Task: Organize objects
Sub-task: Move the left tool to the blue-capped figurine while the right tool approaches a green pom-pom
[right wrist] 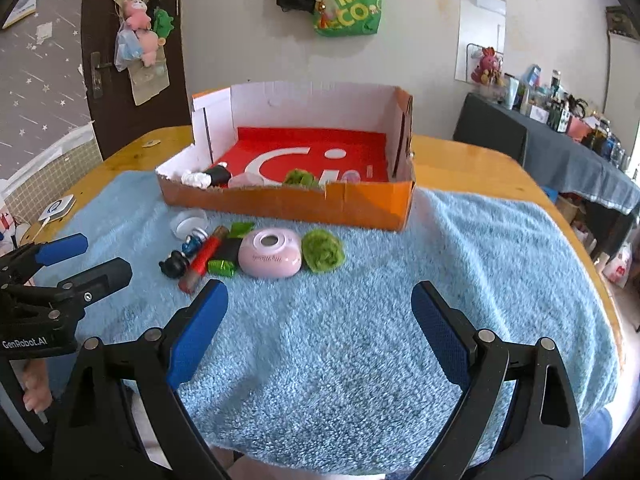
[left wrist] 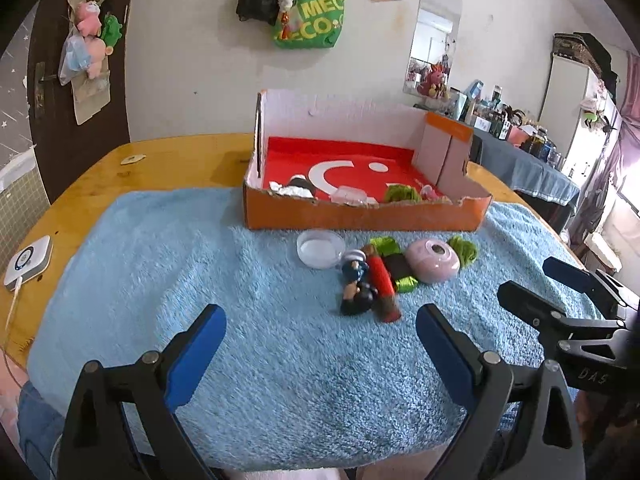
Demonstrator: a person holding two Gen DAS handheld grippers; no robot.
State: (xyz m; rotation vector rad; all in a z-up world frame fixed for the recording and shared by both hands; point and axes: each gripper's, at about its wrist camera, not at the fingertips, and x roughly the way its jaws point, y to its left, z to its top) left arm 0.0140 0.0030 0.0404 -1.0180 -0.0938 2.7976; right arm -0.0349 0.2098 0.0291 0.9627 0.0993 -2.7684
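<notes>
On the blue towel (left wrist: 192, 264) lies a cluster of small things: a clear round dish (left wrist: 321, 248), a blue-and-black figurine (left wrist: 356, 284), a red tube (left wrist: 384, 288), green-wrapped candy (left wrist: 406, 284), a pink round case (left wrist: 434, 260) and a green fuzzy ball (left wrist: 464, 250). Behind them stands the orange cardboard box (left wrist: 360, 220) with a few items inside. My left gripper (left wrist: 320, 316) is open above bare towel, nearer than the cluster. My right gripper (right wrist: 320, 290) is open too, with the pink case (right wrist: 270, 254) and the green ball (right wrist: 323, 250) just beyond it. Neither holds anything.
The towel covers a wooden table (left wrist: 100, 184). A white device (left wrist: 28, 260) with a cable sits at the table's left edge. Beyond the right side stands a cluttered side table (right wrist: 560, 152). A hand (right wrist: 36, 396) grips the left tool.
</notes>
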